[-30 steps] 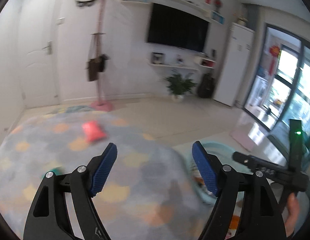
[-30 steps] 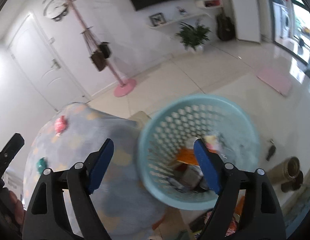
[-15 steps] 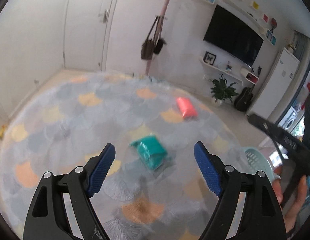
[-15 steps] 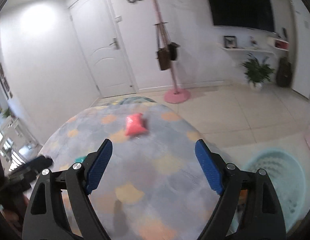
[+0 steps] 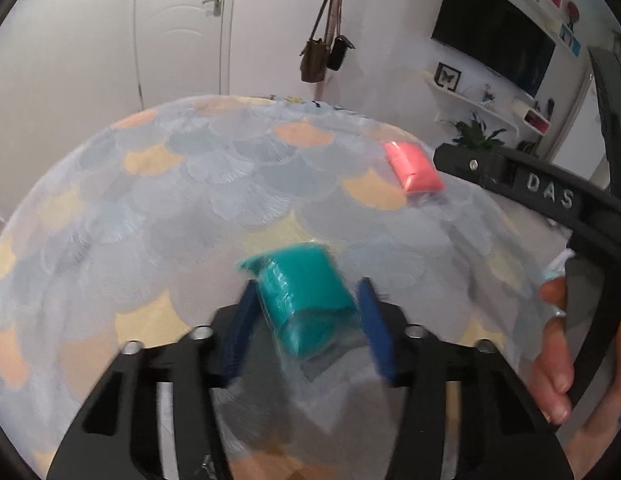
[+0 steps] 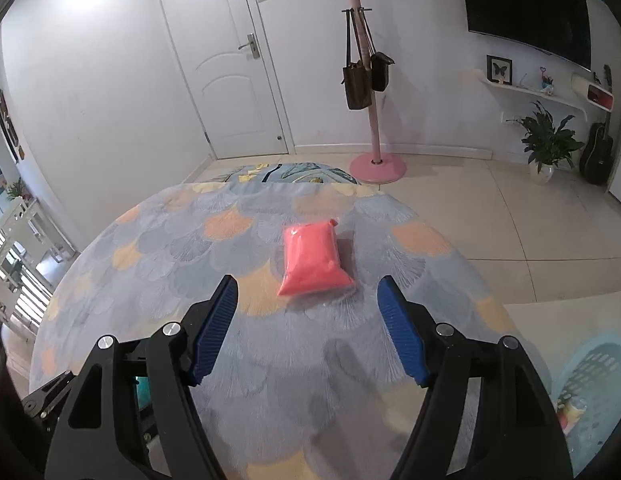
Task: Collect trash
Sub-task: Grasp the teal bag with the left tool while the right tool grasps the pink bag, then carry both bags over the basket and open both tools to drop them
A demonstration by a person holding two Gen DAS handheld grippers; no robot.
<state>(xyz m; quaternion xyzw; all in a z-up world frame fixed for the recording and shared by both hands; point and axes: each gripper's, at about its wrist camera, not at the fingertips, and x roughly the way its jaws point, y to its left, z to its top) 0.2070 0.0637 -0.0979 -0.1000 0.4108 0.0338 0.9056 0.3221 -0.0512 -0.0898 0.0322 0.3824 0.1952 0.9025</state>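
Observation:
A teal packet (image 5: 306, 300) lies on the round patterned tablecloth (image 5: 190, 208), between the blue pads of my left gripper (image 5: 308, 312), whose jaws have closed against its sides. A pink packet (image 6: 312, 258) lies further along the cloth; it also shows in the left wrist view (image 5: 414, 166). My right gripper (image 6: 306, 320) is open and empty, just short of the pink packet, with the packet centred ahead of its fingers. The right gripper's body (image 5: 550, 196) shows at the right of the left wrist view.
A light blue perforated basket (image 6: 590, 376) with trash in it stands on the floor at the table's right. A pink coat stand (image 6: 370, 120) with hanging bags, a white door (image 6: 230, 72), a wall TV (image 6: 526, 4) and a potted plant (image 6: 550, 140) lie beyond.
Both grippers swung from the basket to the table. My left gripper moved onto the teal packet and its jaws closed in on it. My right gripper came close to the pink packet, still open.

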